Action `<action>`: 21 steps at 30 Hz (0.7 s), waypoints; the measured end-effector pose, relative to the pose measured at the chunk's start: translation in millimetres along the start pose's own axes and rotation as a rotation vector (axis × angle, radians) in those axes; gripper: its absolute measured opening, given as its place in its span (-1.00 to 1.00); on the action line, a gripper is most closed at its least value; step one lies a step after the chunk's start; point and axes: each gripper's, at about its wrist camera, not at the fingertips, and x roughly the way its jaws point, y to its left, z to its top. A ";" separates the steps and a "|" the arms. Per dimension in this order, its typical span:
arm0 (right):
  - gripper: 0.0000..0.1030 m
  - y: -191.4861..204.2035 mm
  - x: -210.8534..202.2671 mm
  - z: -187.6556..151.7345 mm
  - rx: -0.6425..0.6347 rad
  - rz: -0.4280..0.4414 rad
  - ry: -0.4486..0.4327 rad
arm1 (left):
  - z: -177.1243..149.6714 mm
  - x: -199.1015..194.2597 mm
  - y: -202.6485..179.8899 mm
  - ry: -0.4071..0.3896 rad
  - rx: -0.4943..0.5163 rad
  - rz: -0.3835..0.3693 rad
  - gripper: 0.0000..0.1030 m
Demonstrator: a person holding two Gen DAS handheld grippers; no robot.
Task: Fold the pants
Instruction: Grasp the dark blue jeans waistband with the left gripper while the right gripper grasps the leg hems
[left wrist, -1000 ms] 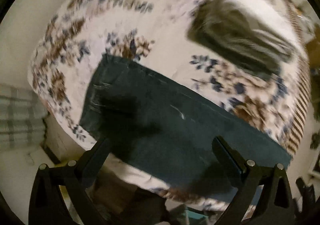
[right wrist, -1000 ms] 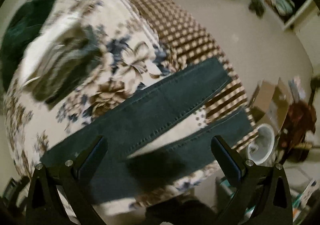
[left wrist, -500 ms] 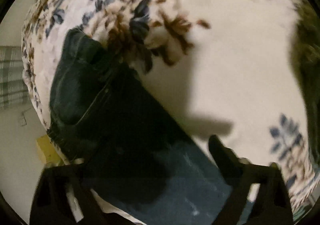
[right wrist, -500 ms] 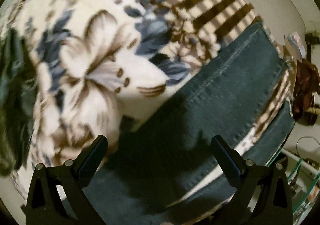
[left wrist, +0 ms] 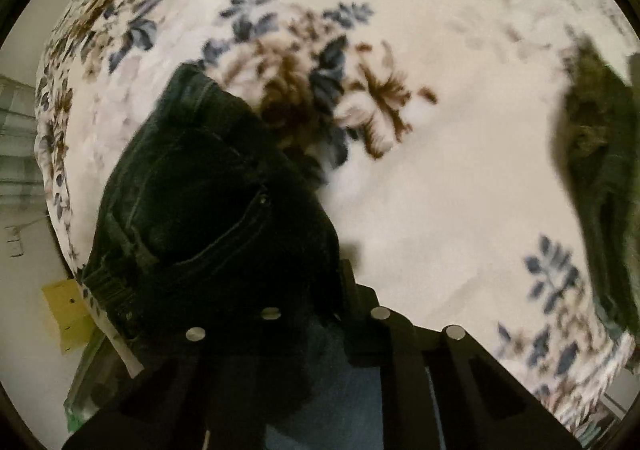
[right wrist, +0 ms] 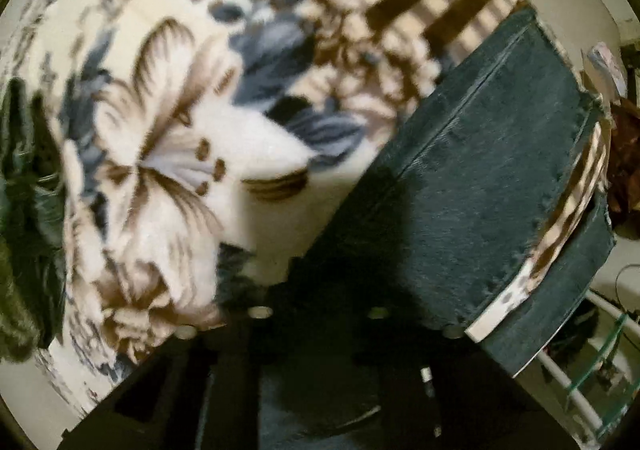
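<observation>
Both grippers are lowered onto the pants, which lie along the near edge of the bed [left wrist: 460,177]. The left gripper [left wrist: 320,314] has its jaws nearly closed on the pants [left wrist: 192,209] waist end. The right gripper [right wrist: 320,314] has its jaws drawn together on a leg. Only the right view shows the hems [right wrist: 576,153] at the bed corner.

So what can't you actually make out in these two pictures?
- Left wrist view: the left tongs' tips are lost in shadow against the dark pants; grip unclear.
- Right wrist view: the right tongs' tips are equally dark.
- Both views: the dark green cloth is blurred and cut off by the edge.
</observation>
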 end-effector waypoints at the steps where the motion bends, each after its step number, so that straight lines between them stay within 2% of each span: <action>1: -0.91 -2.6 -8.4 -2.7 -0.015 0.012 -0.016 | -6.2 -10.0 7.0 -0.017 0.001 -0.022 -0.82; 7: -0.95 -30.5 -62.8 -35.4 -0.088 0.084 -0.085 | -60.5 -77.5 66.9 -0.102 -0.011 -0.159 -0.82; 9: -0.95 -45.3 -79.3 -53.8 -0.107 0.109 -0.110 | -64.0 -83.5 81.4 -0.118 -0.013 -0.188 -0.82; 10: -0.95 -59.2 -88.4 -60.0 -0.115 0.120 -0.118 | -70.5 -84.1 101.6 -0.125 -0.015 -0.199 -0.82; 12: -0.95 -84.0 -100.8 -83.0 -0.137 0.129 -0.138 | -94.2 -87.6 128.9 -0.132 -0.030 -0.211 -0.82; 14: -0.95 -113.7 -112.6 -94.1 -0.158 0.127 -0.148 | -113.0 -78.2 147.8 -0.130 -0.034 -0.198 -0.81; 17: -0.95 -154.7 -105.8 -129.0 -0.195 0.088 -0.154 | -142.5 -48.5 177.3 -0.098 -0.051 -0.171 -0.81; 21: -0.95 -193.0 -57.3 -156.3 -0.227 0.031 -0.119 | -167.9 13.5 199.4 -0.081 -0.083 -0.148 -0.80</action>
